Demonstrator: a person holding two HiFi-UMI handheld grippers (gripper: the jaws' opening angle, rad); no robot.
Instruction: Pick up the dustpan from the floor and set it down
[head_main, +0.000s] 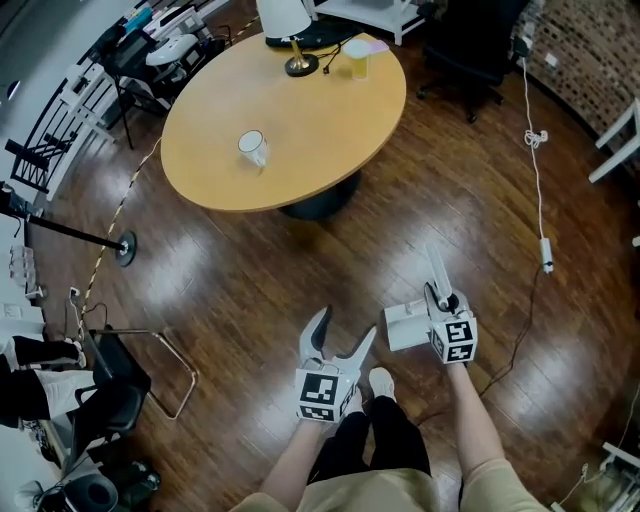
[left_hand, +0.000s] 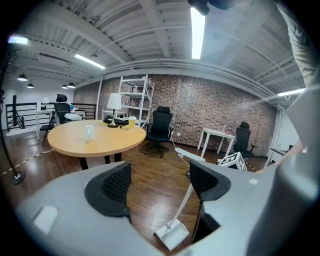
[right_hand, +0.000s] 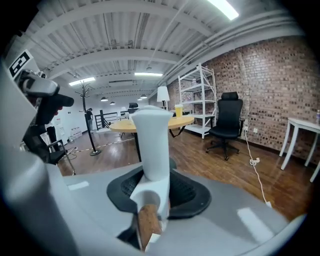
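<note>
I am gripping the dustpan (head_main: 405, 326) with my right gripper (head_main: 441, 298), its jaws clamping narrow on the white handle (right_hand: 151, 145) at the lower right of the head view. The pan is sitting just left of them, low by the floor (head_main: 240, 290), touching it or not I cannot tell. I am holding my left gripper (head_main: 345, 330) at lower centre, jaws standing wide and empty.
</note>
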